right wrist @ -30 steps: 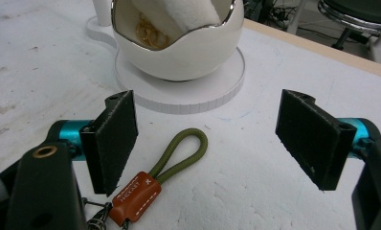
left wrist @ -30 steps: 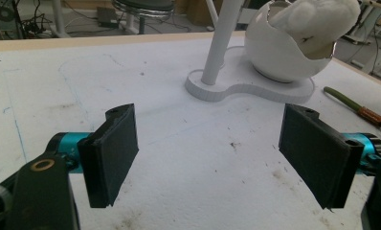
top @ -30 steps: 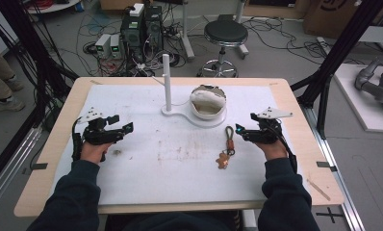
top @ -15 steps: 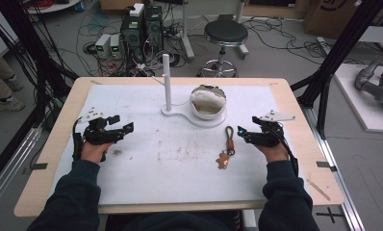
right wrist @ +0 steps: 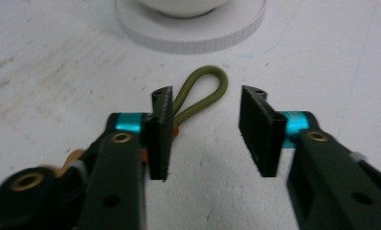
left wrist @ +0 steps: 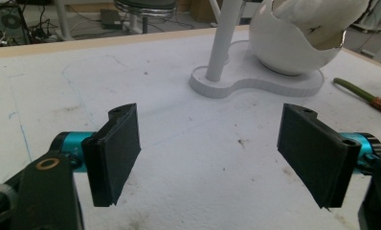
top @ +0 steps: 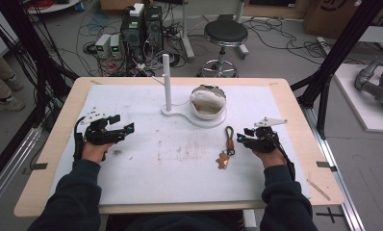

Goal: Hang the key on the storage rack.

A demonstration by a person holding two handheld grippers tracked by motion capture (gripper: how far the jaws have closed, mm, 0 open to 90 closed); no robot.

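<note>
A keychain (top: 226, 144) lies flat on the white mat, with an olive cord loop (right wrist: 203, 91), an orange wrap and a brass-coloured charm (top: 222, 160). My right gripper (top: 241, 137) sits just right of it, low over the mat. Its jaws have just been closing and now stand part open (right wrist: 210, 132). The loop lies partly in the gap near the left jaw, and neither pad presses on it. My left gripper (top: 122, 123) rests at the mat's left, jaws wide apart (left wrist: 217, 158) with only bare mat between them.
A white stand (top: 180, 113) with an upright post (top: 166, 79) and a cracked white bowl (top: 208, 102) sits at the mat's far middle, close behind the keychain. The wooden table edge (top: 300, 120) frames the mat. A stool and cabling lie beyond the table.
The right gripper's jaws have narrowed markedly around the cord loop. Both hands have stayed almost in place, and the keychain has not moved.
</note>
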